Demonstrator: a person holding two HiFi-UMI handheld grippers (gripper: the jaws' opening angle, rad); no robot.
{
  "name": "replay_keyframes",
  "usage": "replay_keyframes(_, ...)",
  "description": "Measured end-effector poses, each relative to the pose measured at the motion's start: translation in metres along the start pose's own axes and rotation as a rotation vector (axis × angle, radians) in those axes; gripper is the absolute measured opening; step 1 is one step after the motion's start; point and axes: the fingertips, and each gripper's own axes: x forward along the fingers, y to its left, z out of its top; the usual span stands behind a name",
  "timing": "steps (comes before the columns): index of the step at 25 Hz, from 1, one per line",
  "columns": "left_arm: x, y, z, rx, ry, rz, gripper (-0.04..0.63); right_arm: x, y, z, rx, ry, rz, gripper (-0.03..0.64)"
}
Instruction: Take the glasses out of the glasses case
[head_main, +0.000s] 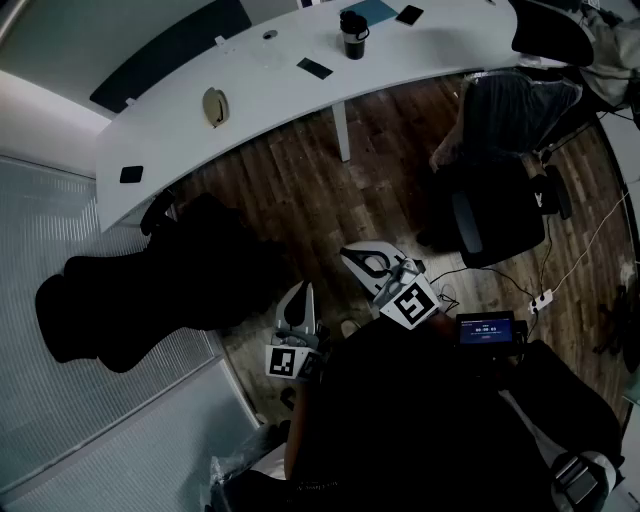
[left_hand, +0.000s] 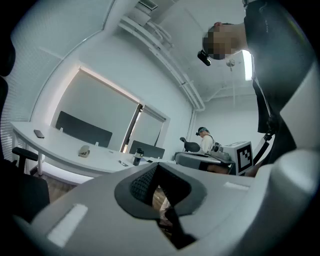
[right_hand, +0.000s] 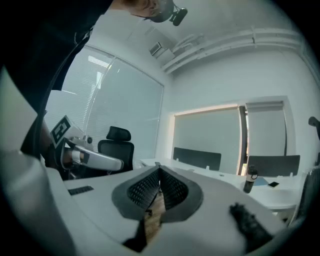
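A small beige oval glasses case (head_main: 215, 106) lies on the long curved white table (head_main: 260, 85), far from both grippers; the left gripper view shows the case (left_hand: 84, 151) small on the table's left part. No glasses are visible. My left gripper (head_main: 299, 292) and right gripper (head_main: 350, 257) hang close to my body above the wooden floor, both pointing roughly level toward the table. In the left gripper view the left gripper (left_hand: 157, 166) has its jaws pressed together with nothing between them. The right gripper (right_hand: 159, 171) is likewise shut and empty.
A black tumbler (head_main: 353, 34), flat black items (head_main: 314, 68) (head_main: 131, 174) and a blue pad (head_main: 372, 10) lie on the table. Black office chairs (head_main: 150, 290) (head_main: 490, 190) stand between me and the table. A power strip (head_main: 541, 300) and cables lie on the floor at right.
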Motion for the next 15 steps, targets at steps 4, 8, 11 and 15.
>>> replay_keyframes(4,0.023,0.000,-0.004,0.007,0.009,0.010,0.008,-0.002,-0.023,-0.007,0.010,-0.002,-0.011,0.008)
replay_keyframes(8,0.068,-0.002,0.001,0.008,0.034,0.030,0.008,0.006,-0.070,-0.011,0.062,-0.002,-0.012,0.008)
replay_keyframes(11,0.079,-0.001,0.005,0.029,0.035,0.041,0.008,0.017,-0.078,-0.009,0.066,-0.021,0.018,0.008)
replay_keyframes(15,0.082,0.010,0.006,0.024,0.036,0.085,0.008,0.031,-0.079,-0.010,0.038,0.005,0.087,0.008)
